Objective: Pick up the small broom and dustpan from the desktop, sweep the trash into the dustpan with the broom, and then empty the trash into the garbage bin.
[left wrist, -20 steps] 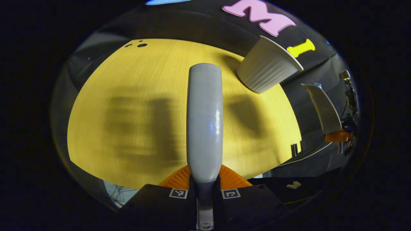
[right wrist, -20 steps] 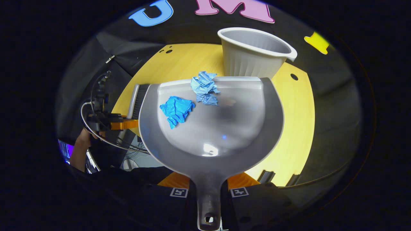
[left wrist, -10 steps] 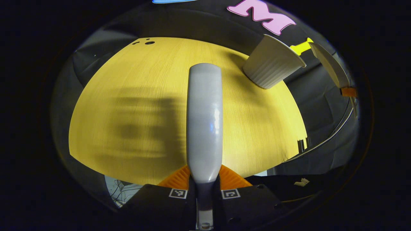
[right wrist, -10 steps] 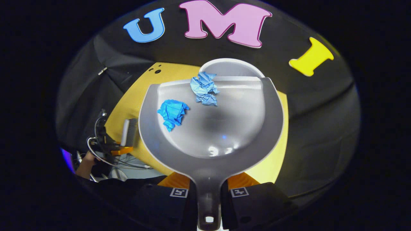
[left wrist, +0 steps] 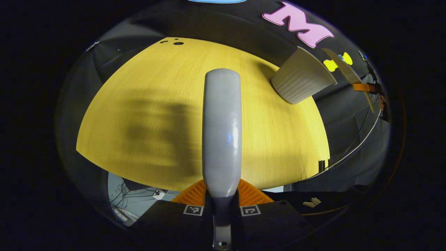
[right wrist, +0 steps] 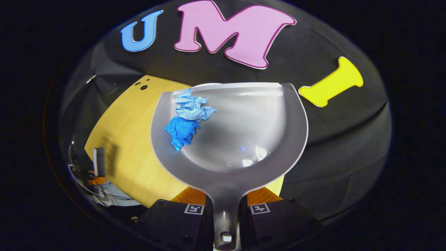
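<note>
Lifted higher and tipped since a second ago: dustpan, clamped by its handle in the right gripper, paper scraps sliding together, held over the bin for dumping. Parked over the desk: broom, pinched in the left gripper.

The left gripper is closed on the broom handle. The right gripper is closed on the dustpan handle, held raised.

Two paper wads lie in the dustpan, touching, at its left.
</note>
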A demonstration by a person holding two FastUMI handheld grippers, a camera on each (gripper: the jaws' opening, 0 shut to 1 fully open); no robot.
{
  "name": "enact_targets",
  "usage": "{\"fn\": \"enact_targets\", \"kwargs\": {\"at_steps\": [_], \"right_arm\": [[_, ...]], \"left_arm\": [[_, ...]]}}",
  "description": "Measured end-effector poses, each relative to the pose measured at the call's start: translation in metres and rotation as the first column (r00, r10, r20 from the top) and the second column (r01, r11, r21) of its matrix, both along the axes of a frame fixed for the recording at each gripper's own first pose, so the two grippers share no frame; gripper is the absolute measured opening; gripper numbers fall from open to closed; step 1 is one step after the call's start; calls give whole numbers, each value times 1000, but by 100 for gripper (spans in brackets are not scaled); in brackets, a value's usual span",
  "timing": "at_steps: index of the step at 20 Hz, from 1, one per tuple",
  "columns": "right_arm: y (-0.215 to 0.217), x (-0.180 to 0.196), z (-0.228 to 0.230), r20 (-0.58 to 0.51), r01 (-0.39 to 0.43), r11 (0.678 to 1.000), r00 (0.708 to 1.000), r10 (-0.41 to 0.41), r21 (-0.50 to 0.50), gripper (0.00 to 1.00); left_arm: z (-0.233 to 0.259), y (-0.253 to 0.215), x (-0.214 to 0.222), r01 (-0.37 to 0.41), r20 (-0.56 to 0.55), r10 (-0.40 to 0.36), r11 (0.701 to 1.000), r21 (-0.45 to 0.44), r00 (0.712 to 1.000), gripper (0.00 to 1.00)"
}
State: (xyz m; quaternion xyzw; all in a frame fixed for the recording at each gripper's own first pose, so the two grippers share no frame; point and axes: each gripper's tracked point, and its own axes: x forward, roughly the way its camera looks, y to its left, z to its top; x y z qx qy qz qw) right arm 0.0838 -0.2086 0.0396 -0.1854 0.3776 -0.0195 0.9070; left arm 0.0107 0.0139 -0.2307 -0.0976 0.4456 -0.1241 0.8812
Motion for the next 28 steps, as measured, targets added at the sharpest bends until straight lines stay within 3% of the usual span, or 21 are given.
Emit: {"fn": "enact_targets", "kwargs": {"at_steps": [4,8,10,14,19,21,24,25,28], "right_arm": [[-19,38,-2,51,44,999,998,-42,-26,33],[-36,58,-5,90,22,975,996,-2,-222,33],[-40,62,-7,108,0,940,993,40,-342,33],[-39,76,-7,115,-45,811,984,138,-583,33],[-33,78,6,141,-40,673,967,213,-739,33],[-33,78,15,132,-43,585,959,252,-810,33],[-26,83,27,128,-18,420,940,316,-907,33],[-24,84,29,119,-18,387,937,329,-922,33],[-33,87,36,100,-18,333,937,335,-943,32]], "left_arm": [[24,11,5,-18,41,19,1000,-2,999,24],[28,15,14,-17,46,17,1000,8,999,24],[26,15,16,-9,38,9,1000,13,999,24],[29,12,20,20,34,-20,1000,2,999,24],[34,10,24,56,30,-56,998,21,998,24],[34,9,24,48,26,-48,999,21,998,24],[34,8,24,35,12,-35,999,-11,999,24],[32,8,25,34,8,-34,999,-16,999,24],[32,7,25,36,13,-36,999,-14,999,24]]}}
